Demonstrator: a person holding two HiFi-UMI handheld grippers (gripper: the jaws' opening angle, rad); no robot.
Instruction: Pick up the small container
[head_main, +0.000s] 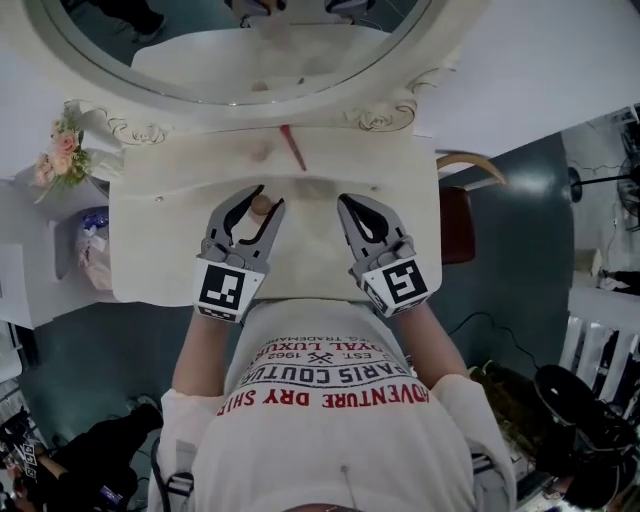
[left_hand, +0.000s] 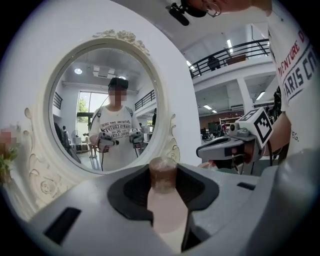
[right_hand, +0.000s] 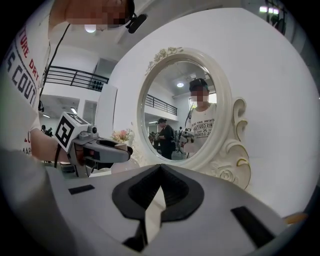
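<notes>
The small container is a pale pink tube-like pot with a brownish cap. It stands upright between the jaws of my left gripper, and the pads press on its sides. In the head view the container shows at the tip of the left gripper, over the white vanity table. Whether it rests on the table or hangs above it I cannot tell. My right gripper hovers beside it to the right, shut with nothing in it; its tips meet.
A large oval mirror in an ornate white frame stands at the back of the table. A thin red stick lies near the mirror's base. Pink flowers sit at the left, a brown chair at the right.
</notes>
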